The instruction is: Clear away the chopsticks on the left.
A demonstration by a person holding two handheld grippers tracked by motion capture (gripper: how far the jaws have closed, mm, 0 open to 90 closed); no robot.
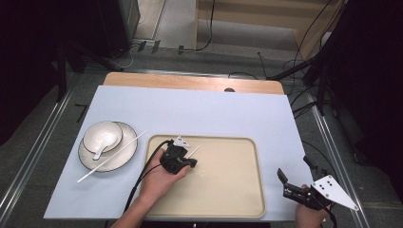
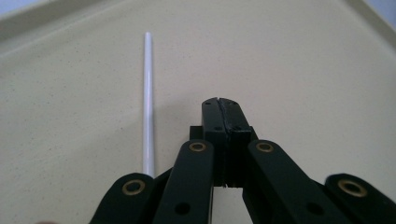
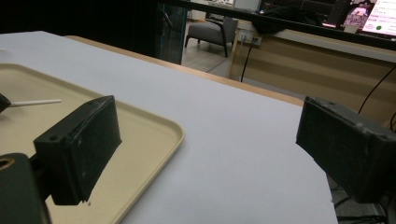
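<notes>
High view: fixed above the table's near edge, looking forward and down over the whole table. Left gripper view: very close, looking down on the beige tray (image 2: 289,60) floor. Right gripper view: low, near the table's right edge, facing level across it. All share the tray (image 1: 247,142) (image 3: 154,135).

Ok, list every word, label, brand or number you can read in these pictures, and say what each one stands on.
No text can be read.
Screen at the top right of the right gripper view: light patches that may be writing, too blurred to read.
Tray, plate, bowl, spoon and both chopsticks: no markings seen.
</notes>
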